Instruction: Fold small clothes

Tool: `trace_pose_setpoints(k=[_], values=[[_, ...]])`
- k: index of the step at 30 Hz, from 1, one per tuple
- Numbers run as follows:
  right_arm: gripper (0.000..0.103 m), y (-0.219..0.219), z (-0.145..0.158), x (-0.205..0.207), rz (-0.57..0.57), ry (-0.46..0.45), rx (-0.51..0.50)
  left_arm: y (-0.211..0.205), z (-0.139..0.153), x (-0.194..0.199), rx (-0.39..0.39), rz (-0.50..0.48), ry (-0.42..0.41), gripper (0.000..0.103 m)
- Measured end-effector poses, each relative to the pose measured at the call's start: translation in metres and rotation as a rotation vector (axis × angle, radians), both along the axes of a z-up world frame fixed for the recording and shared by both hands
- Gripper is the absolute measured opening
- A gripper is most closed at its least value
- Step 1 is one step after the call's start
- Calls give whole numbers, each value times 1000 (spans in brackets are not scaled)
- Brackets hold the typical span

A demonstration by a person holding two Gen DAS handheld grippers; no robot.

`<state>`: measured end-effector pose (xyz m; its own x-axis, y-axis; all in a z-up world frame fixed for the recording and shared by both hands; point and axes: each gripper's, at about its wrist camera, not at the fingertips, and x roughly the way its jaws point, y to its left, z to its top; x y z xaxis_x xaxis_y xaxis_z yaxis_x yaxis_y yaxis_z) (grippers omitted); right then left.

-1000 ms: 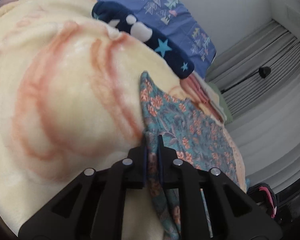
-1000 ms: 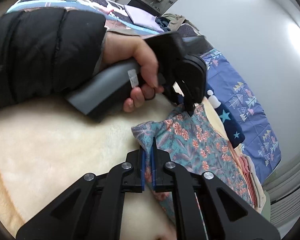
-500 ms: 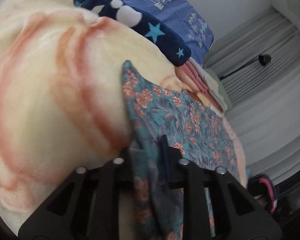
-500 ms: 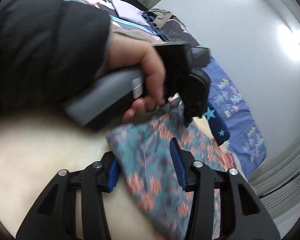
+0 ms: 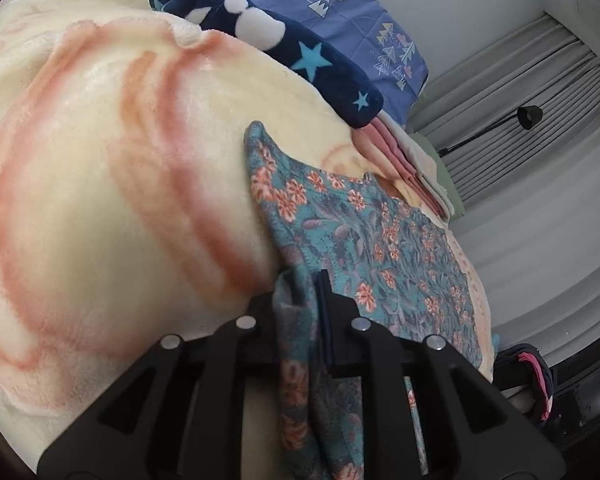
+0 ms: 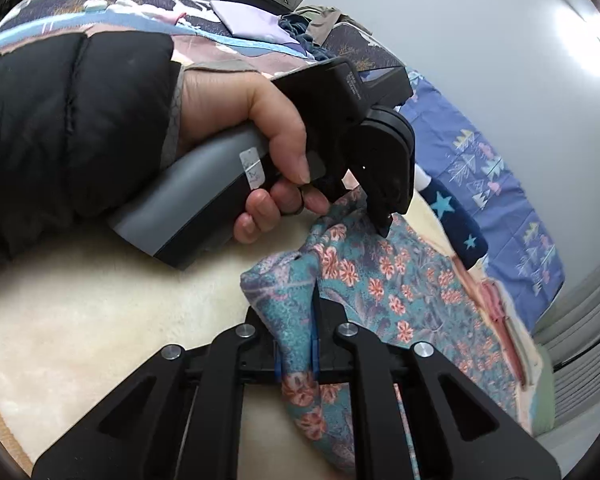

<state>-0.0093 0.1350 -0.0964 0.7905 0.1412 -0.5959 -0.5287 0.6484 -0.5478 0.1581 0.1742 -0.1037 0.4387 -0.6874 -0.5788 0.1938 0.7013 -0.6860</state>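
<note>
Between the left tongs [image 5: 306,300] sat a bunched edge of the flowery cloth [image 5: 380,240], and the tongs were closed tight on it. The right tongs [image 6: 296,344] were closed on another corner of the same cloth, pinching it too. Half a second earlier the right tongs had stood wide apart with the cloth loose between them; now they had snapped shut on it. That probably meant both corners were caught and a fold could begin.

Ahead of both tongs, the rest of the cloth lay spread flat on the fluffy cream blanket [image 5: 100,200] on the bed. Just above the right tongs, a hand [image 6: 260,152] in a black puffy sleeve [image 6: 68,128] held the left tongs by the grey handle. Farther ahead of the left tongs lay a dark blue blanket with stars [image 5: 320,72], then a small stack of folded pink and white things [image 5: 412,168].
</note>
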Motion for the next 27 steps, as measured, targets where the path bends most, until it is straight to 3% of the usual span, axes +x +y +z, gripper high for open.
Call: trace_pose_setpoints(k=[2,8,18,27], values=[[10,-6,12,-4,-10,-11,62,-3,11,-1,36,19,-13,8],[10,-45,63,-3,-90,27,336,-23,64,-4,107,4,-106,8],[10,-128,108,-17,-206,-8,553,-100,130,-7,227,-54,-209,8],[10,-203,113,-13,-280,31,701,-171,146,-4,289,-97,-222,8]])
